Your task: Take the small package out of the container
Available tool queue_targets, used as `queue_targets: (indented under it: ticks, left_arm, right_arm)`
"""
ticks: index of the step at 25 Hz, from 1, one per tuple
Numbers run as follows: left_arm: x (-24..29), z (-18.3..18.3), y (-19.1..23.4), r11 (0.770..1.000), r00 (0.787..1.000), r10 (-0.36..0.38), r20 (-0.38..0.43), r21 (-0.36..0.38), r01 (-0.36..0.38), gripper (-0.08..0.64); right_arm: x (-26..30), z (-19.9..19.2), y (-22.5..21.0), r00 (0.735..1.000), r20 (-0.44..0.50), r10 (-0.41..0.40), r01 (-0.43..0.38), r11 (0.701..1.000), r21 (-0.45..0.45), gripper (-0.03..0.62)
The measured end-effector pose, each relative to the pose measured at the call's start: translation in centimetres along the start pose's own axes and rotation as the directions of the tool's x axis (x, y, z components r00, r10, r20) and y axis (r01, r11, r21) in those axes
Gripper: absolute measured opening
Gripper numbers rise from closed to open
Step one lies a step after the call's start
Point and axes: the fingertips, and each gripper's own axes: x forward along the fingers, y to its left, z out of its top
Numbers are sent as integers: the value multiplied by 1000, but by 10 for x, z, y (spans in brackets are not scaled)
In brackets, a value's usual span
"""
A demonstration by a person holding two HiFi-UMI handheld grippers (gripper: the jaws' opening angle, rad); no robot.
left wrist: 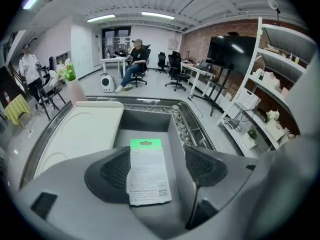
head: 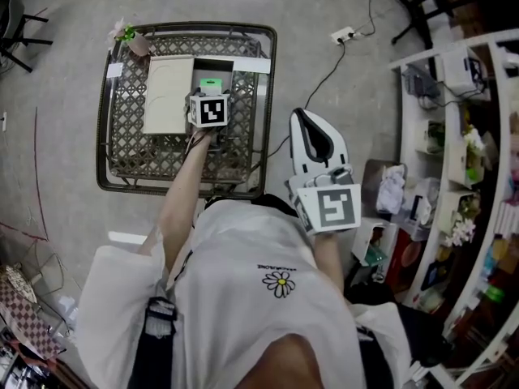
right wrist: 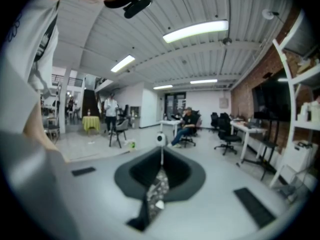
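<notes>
The small package [left wrist: 147, 171], white with a green top strip, lies flat on the floor of the grey container [left wrist: 145, 120]. In the head view its green end [head: 211, 83] shows just past my left gripper [head: 209, 94], which reaches down into the container [head: 231, 65]. In the left gripper view the left gripper [left wrist: 157, 151] is open, one dark pad on each side of the package. The left pad is at the package's edge and the right pad stands apart from it. My right gripper [head: 302, 117] is held off the table near my body. Its jaws [right wrist: 161, 154] are shut on nothing.
The container sits on a low lattice table [head: 268, 96] beside its cream lid [head: 168, 94]. A small flower pot [head: 130, 37] stands at the table's far left corner. White shelves [head: 454, 177] with goods fill the right side. A power strip and cable [head: 345, 34] lie on the floor.
</notes>
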Motion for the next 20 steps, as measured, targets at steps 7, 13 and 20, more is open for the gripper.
queue_targets:
  ticks: [7,13,20]
  left_arm:
    - [14,-15,6,999,997,38,-71,-25,-40,350]
    - [22,-21,7,998,992,57,-116,11,-56,350]
    - [36,-27,15,991,974,117,-192,-46,-129,350]
  right_arm:
    - [-2,-3,1,999,-32,-17,17,1000,-1,31]
    - [0,-4,12,1000,-12,17,-18,1000,-22,31]
    - [2,-6,22,999,-19,31,-32,999,-21,31]
